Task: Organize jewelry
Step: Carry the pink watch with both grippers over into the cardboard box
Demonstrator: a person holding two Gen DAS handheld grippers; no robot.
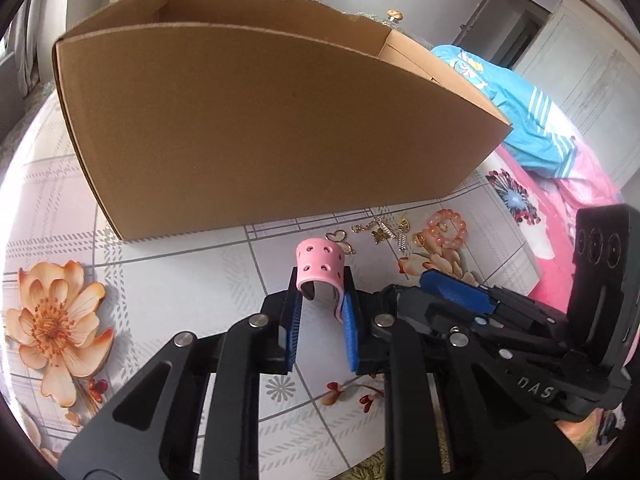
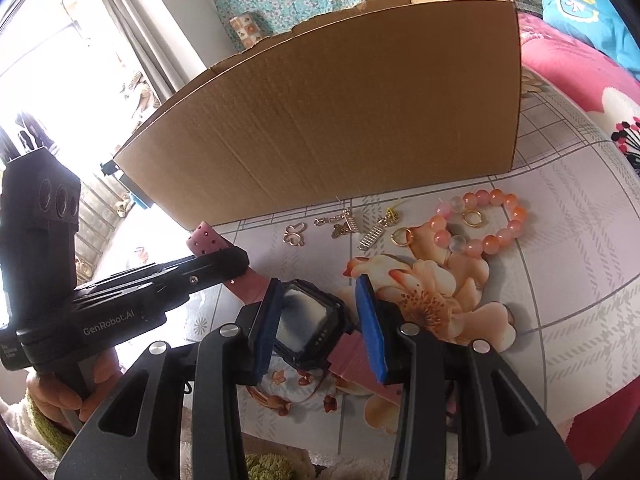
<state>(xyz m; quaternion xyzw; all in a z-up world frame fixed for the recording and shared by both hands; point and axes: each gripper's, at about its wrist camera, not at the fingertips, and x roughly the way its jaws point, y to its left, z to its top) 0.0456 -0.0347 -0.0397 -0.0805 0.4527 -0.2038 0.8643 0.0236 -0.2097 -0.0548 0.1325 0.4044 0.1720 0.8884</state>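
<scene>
Where charms [image 2: 340, 227] lie, cardboard box [image 2: 340, 112] behind.

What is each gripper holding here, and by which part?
One watch: left gripper clamps its pink strap; right gripper grips the black case by its sides.

Bright daylight floods in left of the cardboard box [image 2: 344, 120], blowing the window [image 2: 48, 92] out to white; fisheye bending curves the box's edges, corners vignette black.
</scene>
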